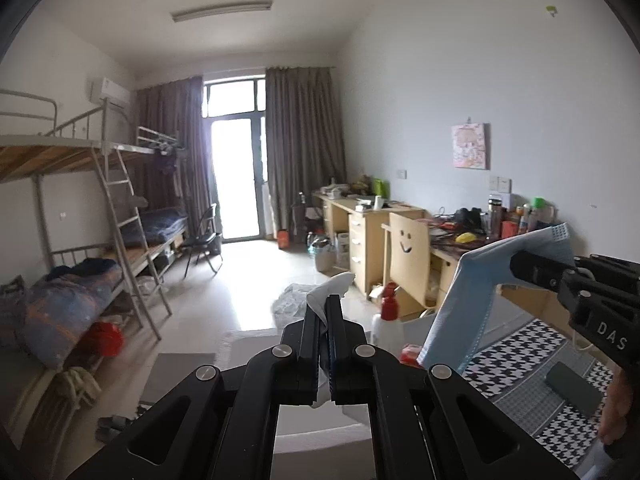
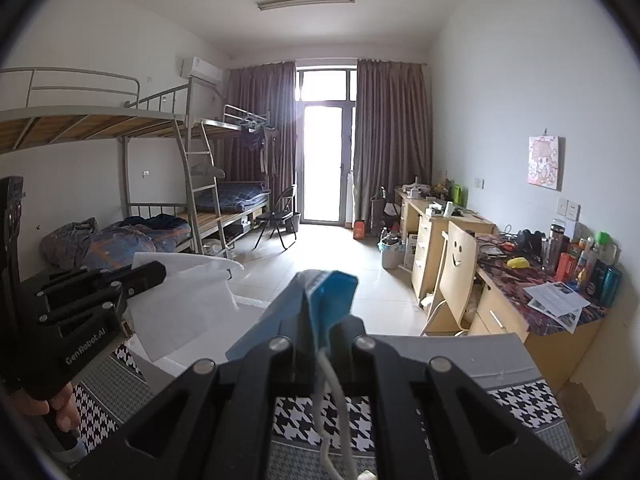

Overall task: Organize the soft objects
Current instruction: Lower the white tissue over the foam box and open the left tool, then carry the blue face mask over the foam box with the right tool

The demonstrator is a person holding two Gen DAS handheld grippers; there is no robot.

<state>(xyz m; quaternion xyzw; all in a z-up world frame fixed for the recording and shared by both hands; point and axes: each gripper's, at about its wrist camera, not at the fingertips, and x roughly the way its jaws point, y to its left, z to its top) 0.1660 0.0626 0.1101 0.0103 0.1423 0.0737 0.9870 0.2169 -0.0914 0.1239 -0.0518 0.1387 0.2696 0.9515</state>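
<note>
Dorm room, houndstooth-patterned black-and-white cloth (image 2: 520, 404) below.
Left hand-held gripper (image 1: 325, 308) pinches a white tissue (image 1: 334, 284); right hand-held gripper (image 2: 326, 300) clamps a blue face mask (image 2: 334, 292); wooden desk (image 2: 516, 320) cluttered.

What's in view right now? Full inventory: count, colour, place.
face mask: 1, light blue, pinched in right gripper, hanging
tissue sheet: 1, white, pinched in left gripper
bunk beds: 2, grey metal frames, left wall
quilt: 1, blue and orange, near lower bunk
folding chair: 1, black, by the door
curtains: 2, grey-brown, flanking the glass door
desks: row, light wood, right wall, cluttered
smiley chair: 1, light wood, at desk
spray bottle: 1, white, red top, ahead of left gripper
houndstooth cloth: 1, black-white, under grippers
left gripper: shut on tissue sheet
right gripper: shut on face mask
</note>
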